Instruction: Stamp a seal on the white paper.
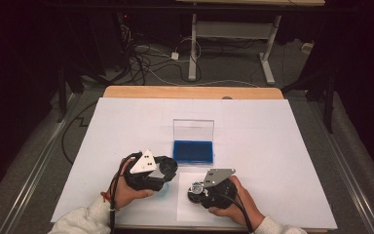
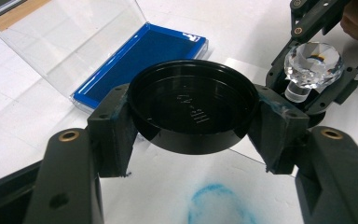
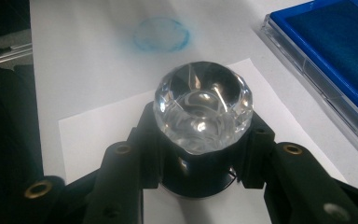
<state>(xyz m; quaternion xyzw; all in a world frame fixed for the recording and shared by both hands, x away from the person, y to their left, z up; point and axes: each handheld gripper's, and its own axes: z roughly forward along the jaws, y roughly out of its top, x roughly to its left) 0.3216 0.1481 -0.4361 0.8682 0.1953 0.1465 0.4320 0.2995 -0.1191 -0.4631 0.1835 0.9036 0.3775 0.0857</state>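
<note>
Dark room, grey floor (image 1: pixel 24 161), tangled cables (image 1: pixel 146 61), possibly a desk frame (image 1: pixel 233 34)

My two grippers, the left gripper (image 1: pixel 168 167) and the right gripper (image 1: pixel 196 189), were black, each topped by a grey three-cornered plate with dark holes. Brass-coloured rivets dotted the jaw arms. Black cables trailed back past pale fleecy sleeves (image 1: pixel 80 222).

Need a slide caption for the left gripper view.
Left gripper holding a round black plastic cap above a blue ink smudge, open blue ink pad behind.
</note>
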